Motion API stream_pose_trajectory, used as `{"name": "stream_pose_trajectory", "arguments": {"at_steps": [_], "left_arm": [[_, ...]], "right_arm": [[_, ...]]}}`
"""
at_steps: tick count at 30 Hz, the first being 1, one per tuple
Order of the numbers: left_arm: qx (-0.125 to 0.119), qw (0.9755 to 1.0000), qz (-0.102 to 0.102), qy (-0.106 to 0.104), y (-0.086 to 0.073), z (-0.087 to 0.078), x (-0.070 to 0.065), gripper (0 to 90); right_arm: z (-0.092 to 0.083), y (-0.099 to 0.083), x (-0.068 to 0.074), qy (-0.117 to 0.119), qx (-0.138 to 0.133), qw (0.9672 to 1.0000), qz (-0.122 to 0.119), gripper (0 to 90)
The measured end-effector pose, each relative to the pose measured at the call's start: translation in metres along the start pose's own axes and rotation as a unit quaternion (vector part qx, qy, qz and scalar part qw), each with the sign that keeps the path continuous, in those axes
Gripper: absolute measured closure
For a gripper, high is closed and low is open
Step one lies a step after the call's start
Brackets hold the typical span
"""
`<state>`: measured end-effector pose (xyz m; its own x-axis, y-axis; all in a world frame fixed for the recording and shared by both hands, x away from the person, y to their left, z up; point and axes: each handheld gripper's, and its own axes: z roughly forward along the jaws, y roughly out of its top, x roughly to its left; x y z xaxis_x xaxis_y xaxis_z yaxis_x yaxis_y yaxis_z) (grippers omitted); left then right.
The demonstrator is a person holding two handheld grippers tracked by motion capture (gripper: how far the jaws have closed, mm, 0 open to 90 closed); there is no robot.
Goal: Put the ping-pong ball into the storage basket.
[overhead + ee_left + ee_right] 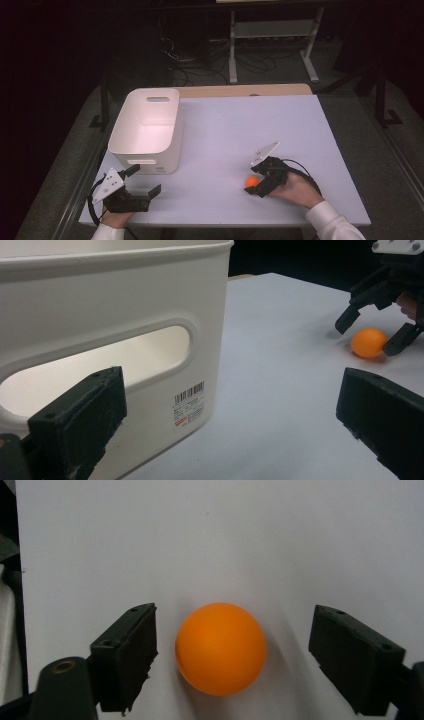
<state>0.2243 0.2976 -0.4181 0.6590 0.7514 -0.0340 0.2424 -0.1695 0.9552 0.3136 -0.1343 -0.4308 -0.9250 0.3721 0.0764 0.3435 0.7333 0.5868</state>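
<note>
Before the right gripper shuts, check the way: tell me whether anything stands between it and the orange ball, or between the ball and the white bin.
Nothing visible does. The right gripper is open with the orange ball between its jaws, on bare table. The stretch of table from the ball to the white bin is bare. The left gripper sits open near the bin's near end, aside from that path.

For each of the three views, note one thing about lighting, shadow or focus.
High view: the white table is lit while the room around it is nearly black. Left gripper view: the bin glows pale inside through its handle slot; near jaws look soft. Right gripper view: the orange ball is evenly lit, with a faint shadow beside it.
</note>
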Motion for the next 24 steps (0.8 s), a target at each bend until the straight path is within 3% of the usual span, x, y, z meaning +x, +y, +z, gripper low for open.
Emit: {"name": "stream_pose_trajectory", "arguments": {"at_steps": [10,24], "left_arm": [[-0.001,1.0000,0.000,0.001,0.0000,0.0002,0.0000,0.0],[0.000,1.0000,0.000,0.001,0.0000,0.0001,-0.0001,0.0]], "right_arm": [[-0.0055,-0.0057,0.0006,-0.002,0.004,1.0000,0.002,28.5],[-0.0011,-0.0057,0.0049,0.001,0.008,0.9998,-0.020,43.1]]}}
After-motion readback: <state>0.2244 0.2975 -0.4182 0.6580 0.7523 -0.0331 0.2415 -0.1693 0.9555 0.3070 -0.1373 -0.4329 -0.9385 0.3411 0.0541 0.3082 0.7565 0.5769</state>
